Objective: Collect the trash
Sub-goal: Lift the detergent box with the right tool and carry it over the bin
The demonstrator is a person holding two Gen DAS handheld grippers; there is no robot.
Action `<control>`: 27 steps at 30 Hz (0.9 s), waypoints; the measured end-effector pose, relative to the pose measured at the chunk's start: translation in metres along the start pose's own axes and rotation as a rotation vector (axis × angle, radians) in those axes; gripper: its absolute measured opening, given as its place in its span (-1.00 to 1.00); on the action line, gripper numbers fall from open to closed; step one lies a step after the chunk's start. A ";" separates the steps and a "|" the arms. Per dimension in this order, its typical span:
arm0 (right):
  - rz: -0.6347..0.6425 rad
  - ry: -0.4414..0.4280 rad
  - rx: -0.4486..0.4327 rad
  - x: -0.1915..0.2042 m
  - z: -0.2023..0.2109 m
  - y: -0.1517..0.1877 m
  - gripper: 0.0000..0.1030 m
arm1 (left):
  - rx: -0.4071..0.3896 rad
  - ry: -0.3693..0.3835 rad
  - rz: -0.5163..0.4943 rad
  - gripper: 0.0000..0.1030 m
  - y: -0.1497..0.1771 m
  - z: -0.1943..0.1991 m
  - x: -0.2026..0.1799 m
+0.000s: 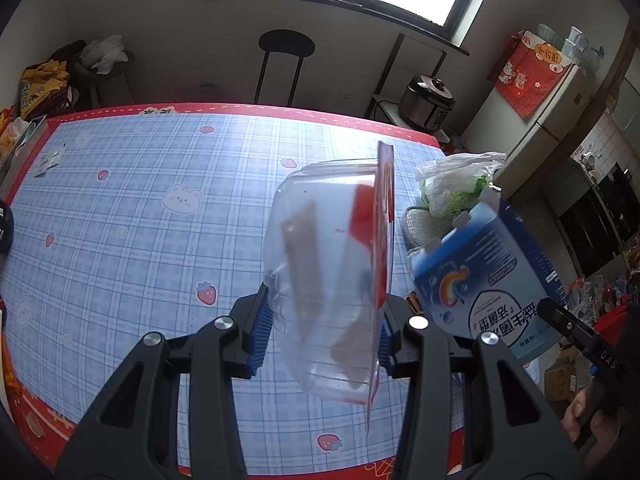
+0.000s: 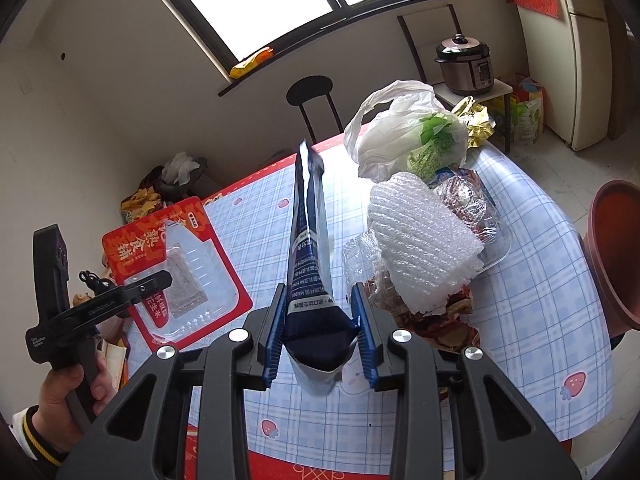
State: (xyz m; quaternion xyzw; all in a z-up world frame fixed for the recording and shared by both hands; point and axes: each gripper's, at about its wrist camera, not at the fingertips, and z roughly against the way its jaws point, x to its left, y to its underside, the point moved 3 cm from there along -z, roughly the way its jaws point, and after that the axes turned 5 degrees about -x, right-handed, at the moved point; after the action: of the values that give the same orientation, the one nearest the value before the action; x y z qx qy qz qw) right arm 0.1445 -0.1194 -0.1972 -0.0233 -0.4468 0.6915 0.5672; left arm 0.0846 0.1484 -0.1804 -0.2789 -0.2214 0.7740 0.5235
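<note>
the left gripper (image 1: pixel 322 328) pinches a clear plastic tray (image 1: pixel 328 272) with a red card backing, tilted on edge above the checked tablecloth (image 1: pixel 140 220). the right gripper (image 2: pixel 320 330) clamps a flattened blue carton (image 2: pixel 310 248), angled downward beside the trash pile (image 2: pixel 424 240); open cloth lies left.

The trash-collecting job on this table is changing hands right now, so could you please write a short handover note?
Left gripper: shut on the clear plastic tray with red card backing, lifted off the table.
Right gripper: shut on the dark blue pouch, also held up.
On the checked tablecloth: a pile with the white plastic bag, bubble wrap and clear food containers; small scraps at the far left corner.
Done: two items picked up.
Left: bin both, then clear the pile and scraps. No bin is in view.
</note>
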 end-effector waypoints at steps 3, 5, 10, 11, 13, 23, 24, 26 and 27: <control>0.017 -0.005 -0.033 -0.003 0.010 -0.006 -0.39 | -0.019 -0.002 -0.011 -0.13 -0.005 0.011 -0.009; 0.021 -0.008 -0.038 -0.006 0.014 -0.008 -0.39 | -0.029 -0.005 -0.020 -0.13 -0.007 0.016 -0.015; 0.004 -0.026 -0.046 -0.017 0.023 -0.009 -0.39 | -0.037 0.003 -0.030 -0.13 -0.006 0.022 -0.028; 0.005 -0.027 -0.048 -0.018 0.026 -0.010 -0.39 | -0.036 0.006 -0.029 -0.13 -0.006 0.022 -0.030; 0.009 -0.027 -0.048 -0.020 0.028 -0.011 -0.39 | -0.035 0.010 -0.031 -0.13 -0.004 0.022 -0.034; 0.054 -0.008 -0.042 -0.014 0.044 -0.026 -0.39 | -0.032 0.040 -0.039 -0.13 0.004 0.021 -0.044; 0.065 -0.003 -0.045 -0.012 0.048 -0.030 -0.39 | -0.035 0.044 -0.039 -0.12 0.004 0.021 -0.044; 0.080 -0.002 -0.058 -0.009 0.058 -0.040 -0.39 | -0.047 0.052 -0.040 -0.13 0.002 0.023 -0.045; 0.084 0.000 -0.067 -0.008 0.064 -0.046 -0.39 | -0.052 0.057 -0.039 -0.12 0.002 0.023 -0.045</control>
State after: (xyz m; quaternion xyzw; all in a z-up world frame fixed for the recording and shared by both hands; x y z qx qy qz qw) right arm 0.1475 -0.1652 -0.1332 -0.0611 -0.4686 0.6993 0.5363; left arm 0.0817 0.1043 -0.1550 -0.3102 -0.2318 0.7494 0.5370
